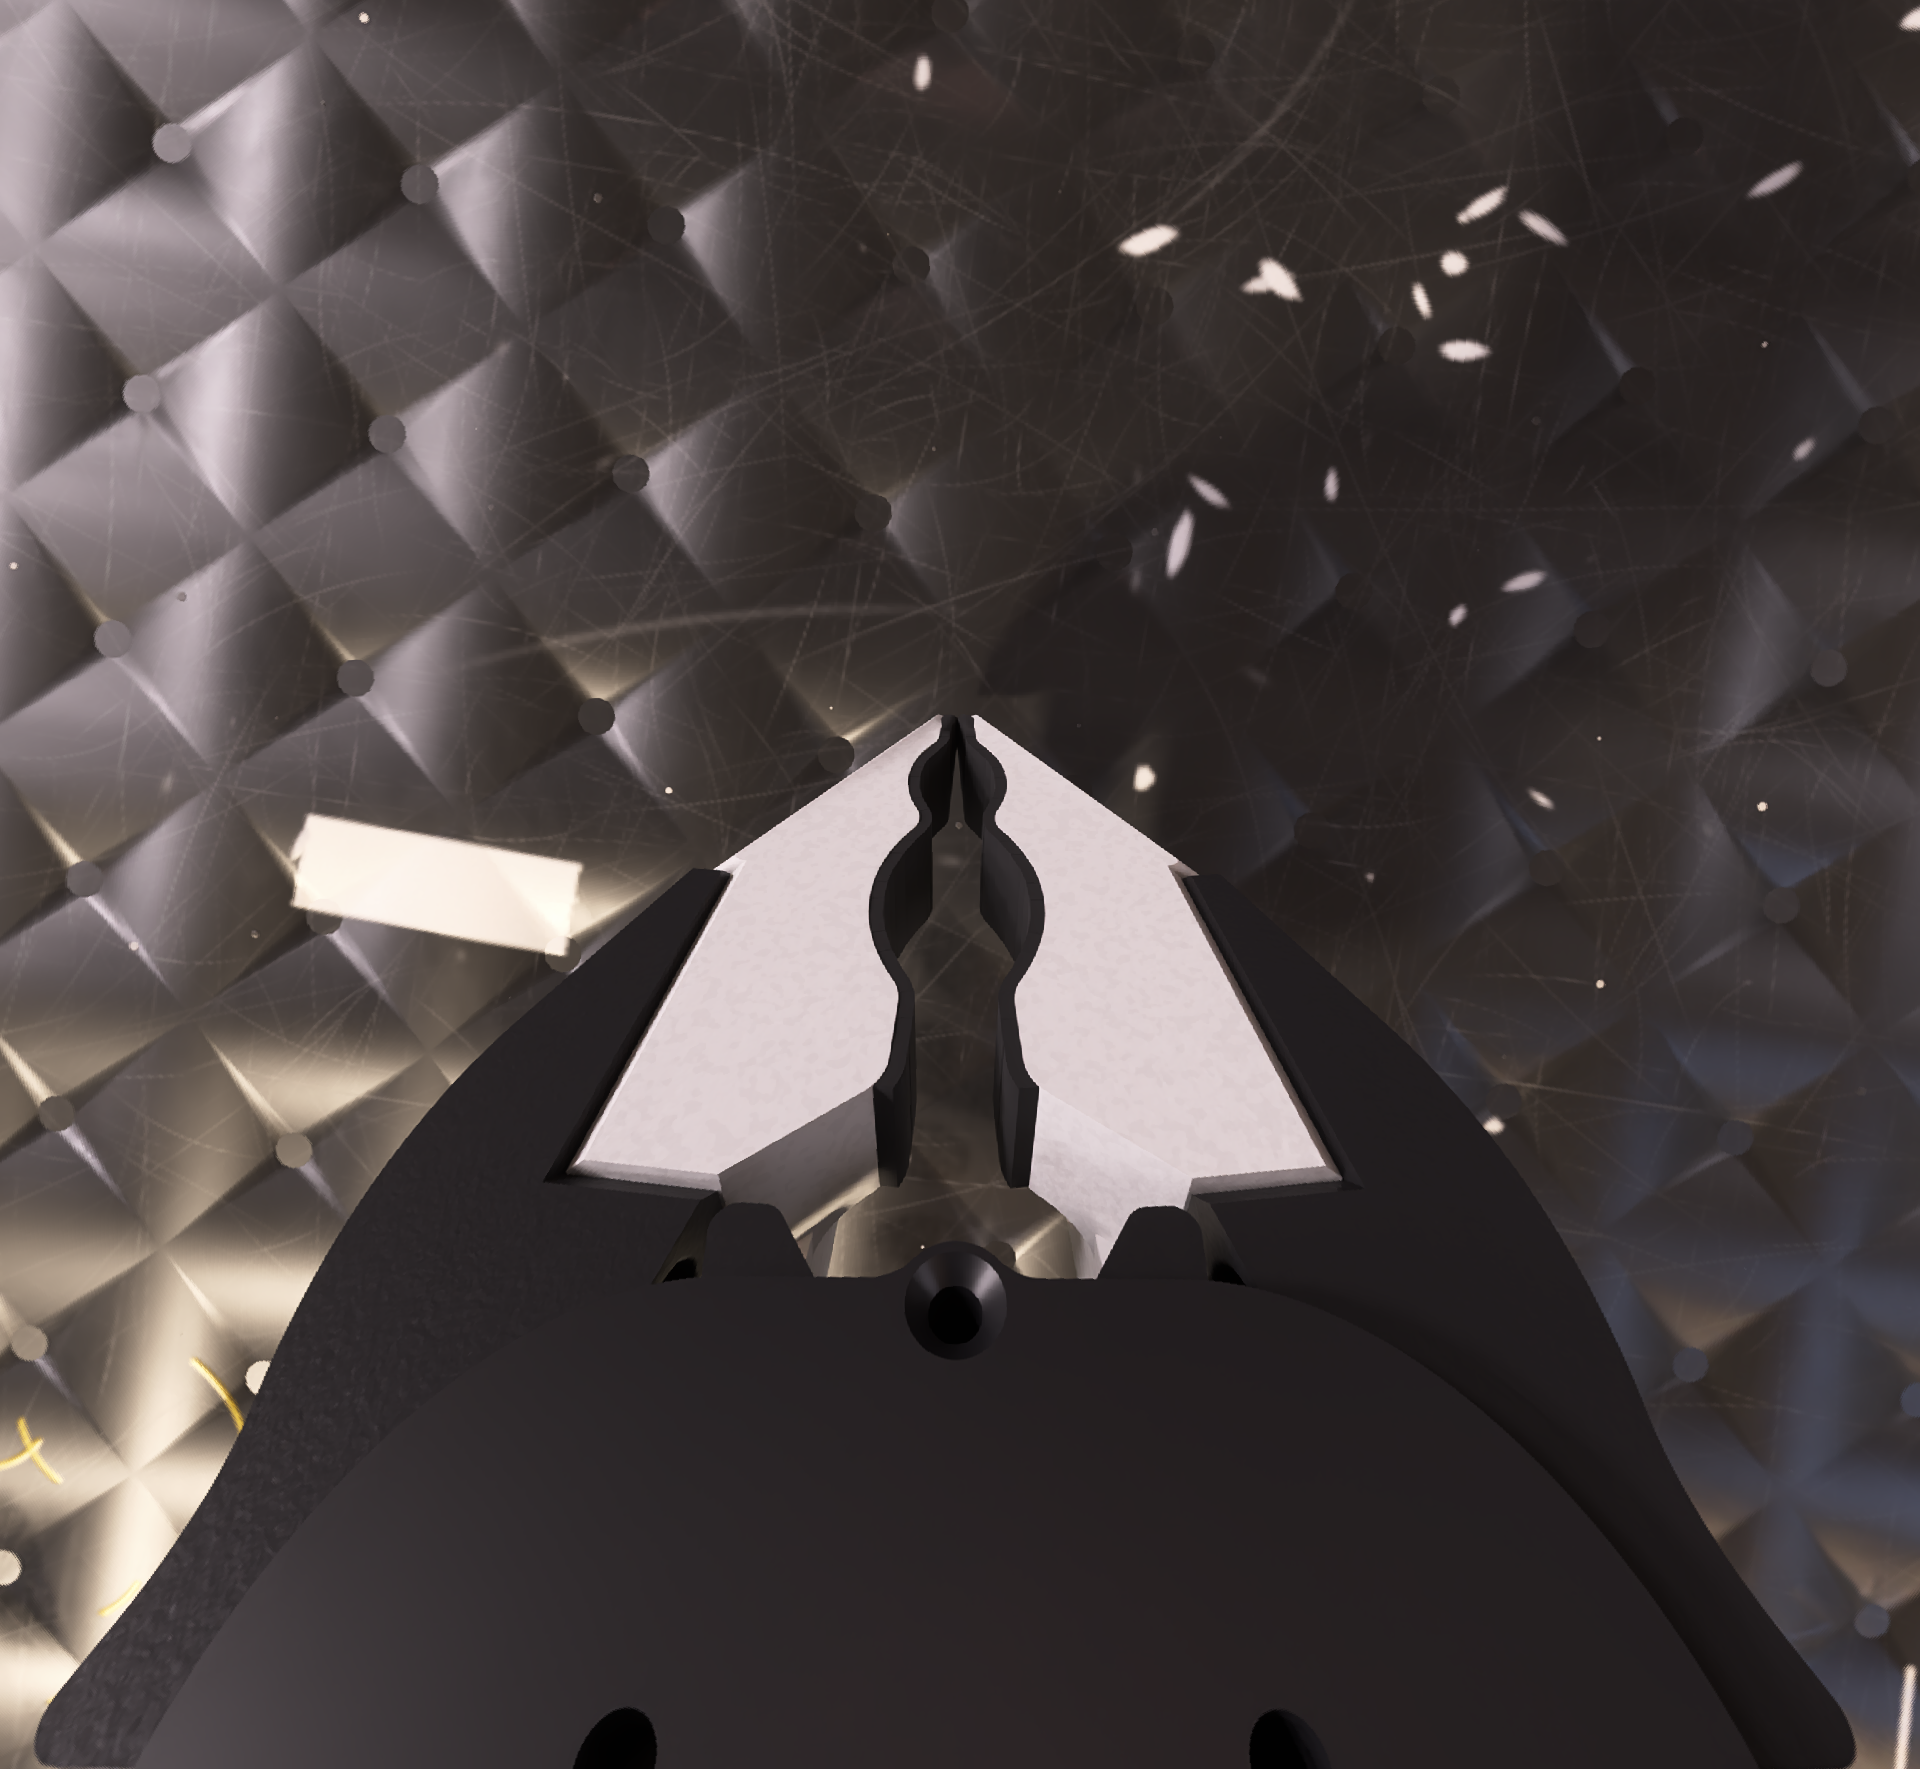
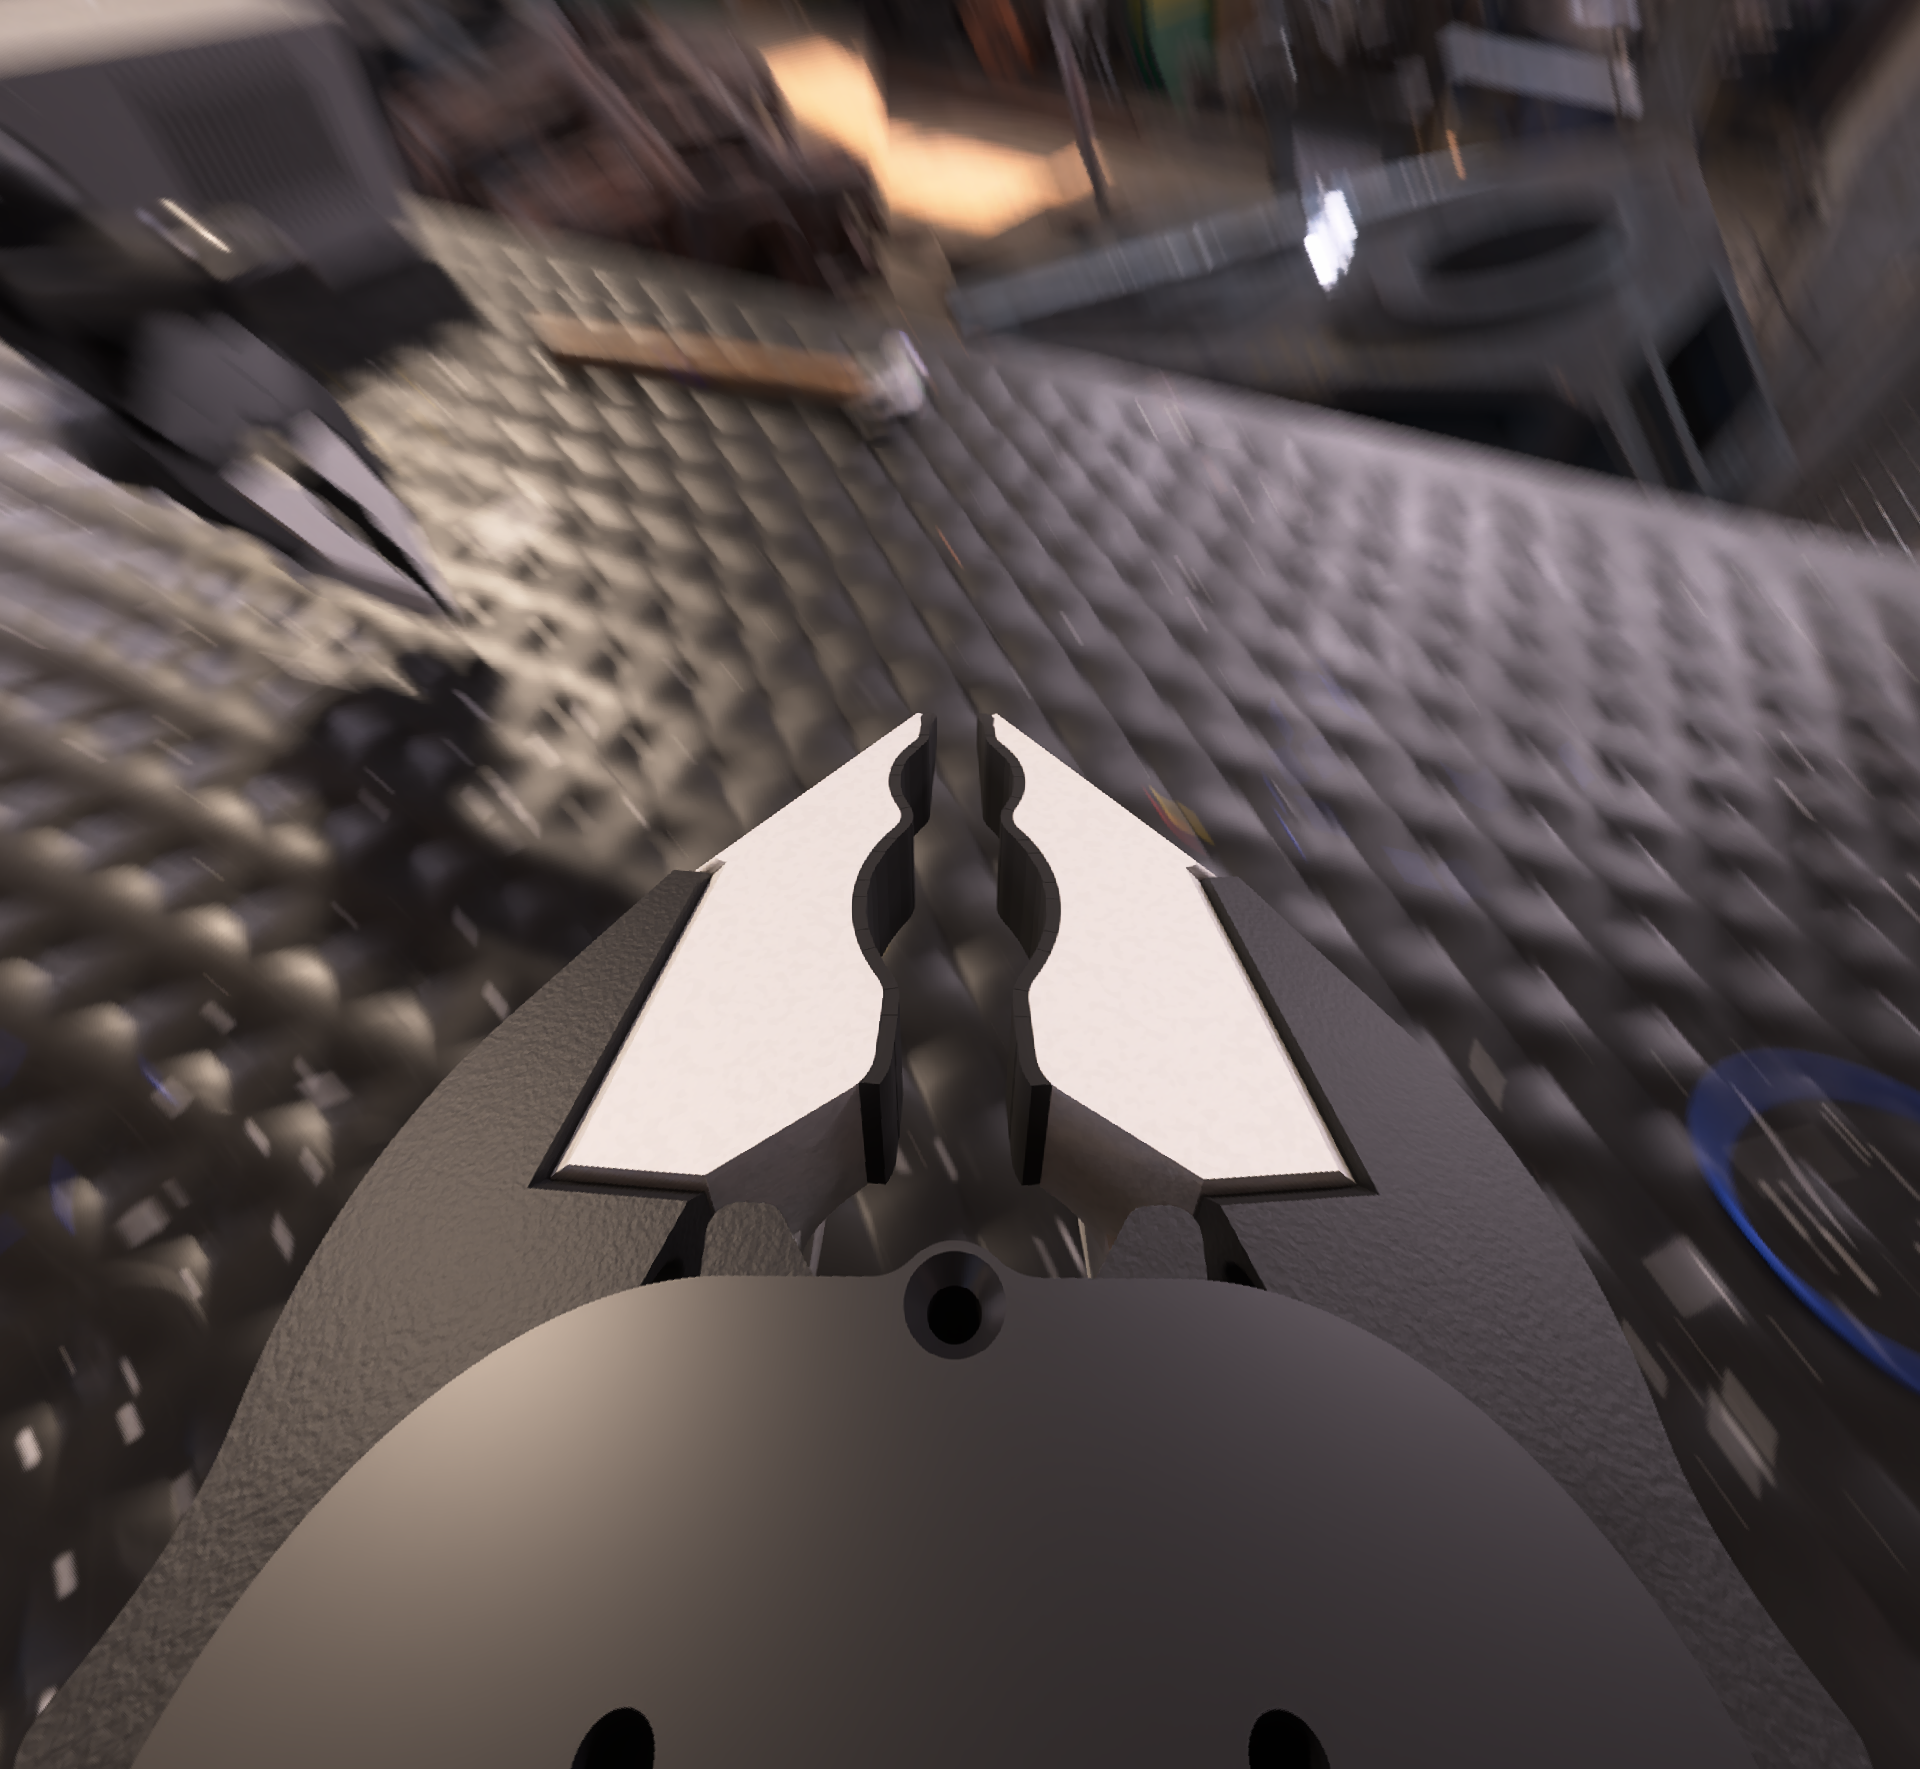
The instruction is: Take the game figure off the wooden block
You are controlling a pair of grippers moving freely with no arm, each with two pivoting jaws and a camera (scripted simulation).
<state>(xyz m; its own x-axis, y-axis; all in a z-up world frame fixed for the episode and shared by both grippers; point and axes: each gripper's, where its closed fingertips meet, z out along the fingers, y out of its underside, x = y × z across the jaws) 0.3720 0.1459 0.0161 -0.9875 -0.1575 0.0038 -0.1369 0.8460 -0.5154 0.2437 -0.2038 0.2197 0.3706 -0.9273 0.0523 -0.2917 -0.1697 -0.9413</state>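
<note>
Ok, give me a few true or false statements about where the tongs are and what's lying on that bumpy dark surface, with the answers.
1. The left tongs are shut and hold nothing. True.
2. The right tongs grip the game figure. False: they are empty, with a narrow gap between the tips. A small grey thing, probably the game figure, sits far ahead at the end of the wooden block.
3. A red ring lies to the right of the right tongs. False: the ring is blue.
4. The left wrist view shows the wooden block. False: it shows only the dark quilted surface.
5. The right wrist view is blurred. True.
</note>
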